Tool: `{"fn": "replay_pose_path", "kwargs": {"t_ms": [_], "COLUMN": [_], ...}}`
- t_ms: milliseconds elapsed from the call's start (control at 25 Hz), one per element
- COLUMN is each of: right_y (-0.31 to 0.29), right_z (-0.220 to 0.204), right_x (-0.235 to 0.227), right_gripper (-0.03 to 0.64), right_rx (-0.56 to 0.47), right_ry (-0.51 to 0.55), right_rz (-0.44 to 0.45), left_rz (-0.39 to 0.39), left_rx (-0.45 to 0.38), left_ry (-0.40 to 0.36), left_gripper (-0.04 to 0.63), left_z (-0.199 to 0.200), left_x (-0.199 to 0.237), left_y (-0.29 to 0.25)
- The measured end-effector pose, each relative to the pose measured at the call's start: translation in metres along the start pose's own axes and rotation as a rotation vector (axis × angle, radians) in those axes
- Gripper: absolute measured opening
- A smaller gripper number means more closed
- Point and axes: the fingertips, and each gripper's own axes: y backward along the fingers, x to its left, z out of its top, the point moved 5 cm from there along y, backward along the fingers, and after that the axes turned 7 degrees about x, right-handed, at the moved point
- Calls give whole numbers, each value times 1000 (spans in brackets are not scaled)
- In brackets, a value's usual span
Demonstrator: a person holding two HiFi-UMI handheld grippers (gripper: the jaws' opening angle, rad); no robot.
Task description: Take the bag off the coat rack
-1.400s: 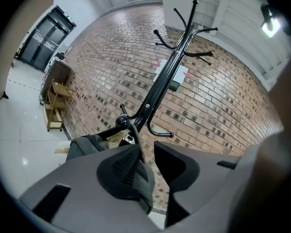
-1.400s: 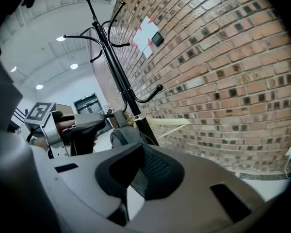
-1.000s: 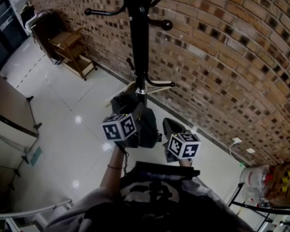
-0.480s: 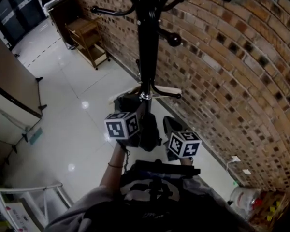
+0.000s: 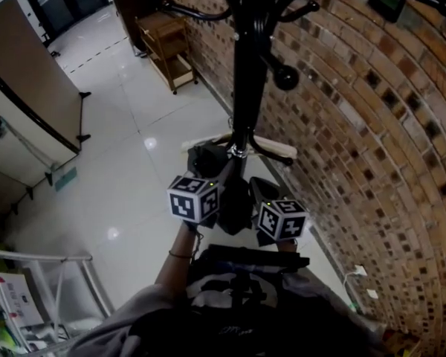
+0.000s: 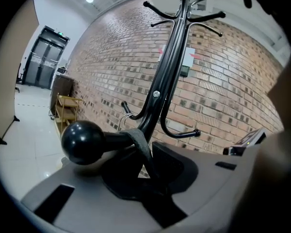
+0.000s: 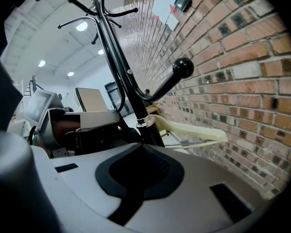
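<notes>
Jaws just closing, the left hand-held gripper [image 6: 146,174] pinches the bag strap [image 6: 141,148], which likely must next lift over the ball-tipped hook [image 6: 83,142]; the right hand-held gripper [image 7: 140,174] is clenched, empty.

The black metal coat rack [image 6: 167,62] stands upright, with curved pegs branching off its pole at the top and lower down. The dark bag [image 5: 235,201] hangs low against the pole. Its grey fabric strap [image 6: 139,147] is looped over a ball-tipped lower peg [image 6: 82,142].

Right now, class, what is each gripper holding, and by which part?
The left gripper, jaws just closed in, pinches the bag's grey strap below the ball-tipped hook; the right gripper holds nothing.
</notes>
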Motion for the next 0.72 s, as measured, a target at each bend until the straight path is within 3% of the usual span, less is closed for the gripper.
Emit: {"fn": "replay_pose_path", "kwargs": {"t_ms": [80,440,720], "right_y": [-3,-4,-1], "right_z": [-1,5,2], "right_x": [-2,-14,-24], "right_gripper": [8,8,8], "right_rx": [22,47,46], "right_ry": [3,45,18], "right_rz": [6,-12,-35], "left_rz": [-27,-81,-93], "left_rx": [-28,-109,-189], "left_ry": [26,333,441], "left_gripper": [66,41,40], "left_z": [1,5,15], "left_x": [1,1,-3], "left_y": [1,13,52]}}
